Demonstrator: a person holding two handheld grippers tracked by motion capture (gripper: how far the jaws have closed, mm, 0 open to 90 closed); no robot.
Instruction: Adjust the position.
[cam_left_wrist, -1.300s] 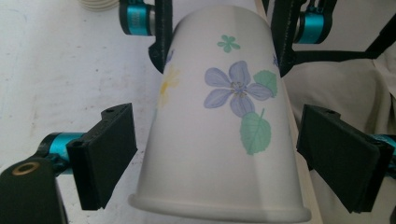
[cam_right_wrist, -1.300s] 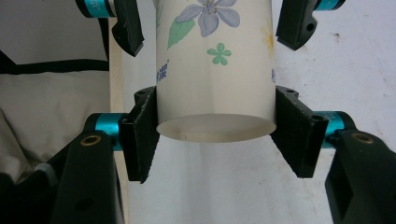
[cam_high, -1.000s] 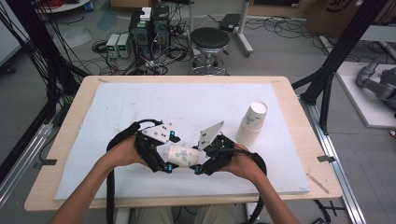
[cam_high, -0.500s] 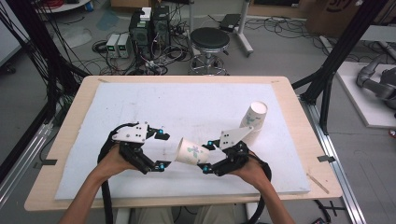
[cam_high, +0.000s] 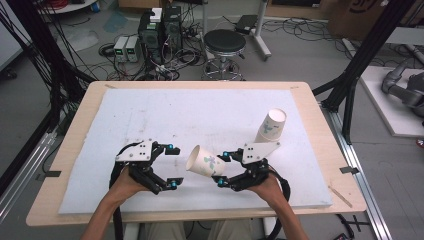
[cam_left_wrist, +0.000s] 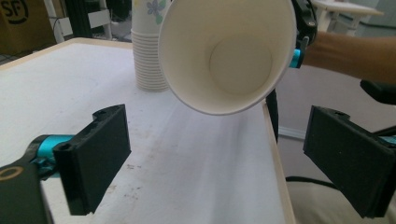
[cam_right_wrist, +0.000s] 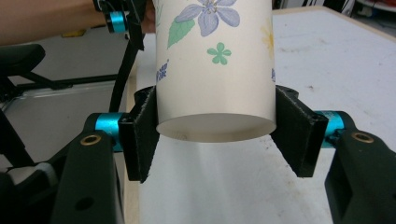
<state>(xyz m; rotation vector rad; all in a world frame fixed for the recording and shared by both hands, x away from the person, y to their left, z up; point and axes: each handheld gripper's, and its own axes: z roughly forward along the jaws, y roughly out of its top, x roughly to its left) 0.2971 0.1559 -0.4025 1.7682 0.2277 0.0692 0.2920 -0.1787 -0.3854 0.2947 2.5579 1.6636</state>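
Observation:
A white paper cup (cam_high: 204, 161) with a flower print lies sideways in the air, its mouth toward my left gripper (cam_high: 171, 166). My right gripper (cam_high: 222, 167) is shut on the cup's base end; in the right gripper view the jaws of the right gripper (cam_right_wrist: 215, 135) press both sides of the cup (cam_right_wrist: 215, 65). My left gripper (cam_left_wrist: 224, 158) stands open a short way from the cup's open mouth (cam_left_wrist: 229, 51), touching nothing. A stack of the same cups (cam_high: 271, 126) stands upside down at the right of the mat, and the stack (cam_left_wrist: 147, 51) sits behind the held cup.
A white foam mat (cam_high: 200, 115) covers most of the wooden table (cam_high: 320, 150). Both hands hover near the table's front edge. Behind the table on the floor are a stool (cam_high: 225, 45), computer boxes (cam_high: 160, 27) and cables.
The two grippers, close together around the cup a second ago, have drawn apart. My left gripper let go and moved left; my right gripper kept the cup and moved slightly right.

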